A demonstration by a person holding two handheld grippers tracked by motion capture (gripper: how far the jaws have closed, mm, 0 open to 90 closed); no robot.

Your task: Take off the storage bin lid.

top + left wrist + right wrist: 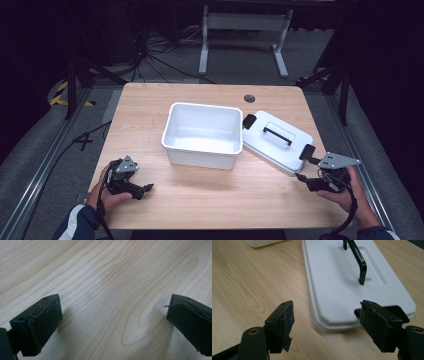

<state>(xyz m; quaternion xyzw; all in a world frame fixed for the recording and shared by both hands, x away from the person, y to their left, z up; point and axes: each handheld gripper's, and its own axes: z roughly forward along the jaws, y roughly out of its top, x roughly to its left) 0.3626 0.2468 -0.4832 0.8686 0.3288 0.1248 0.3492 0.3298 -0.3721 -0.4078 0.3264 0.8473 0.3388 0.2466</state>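
The white lid (276,141) lies flat on the surface (150,105), right of the open tub (202,134). My right hand-held gripper (325,321), jaws apart, faces its short end; I judge it nearer. The left hand-held gripper (113,322), also apart, is far.

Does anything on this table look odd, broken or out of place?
Mostly tidy. The white lid is off the empty white box, lying at a slant beside it with an edge against the box. The padding on the right gripper looks frayed and torn at its edges. Nothing is spilled on the table.
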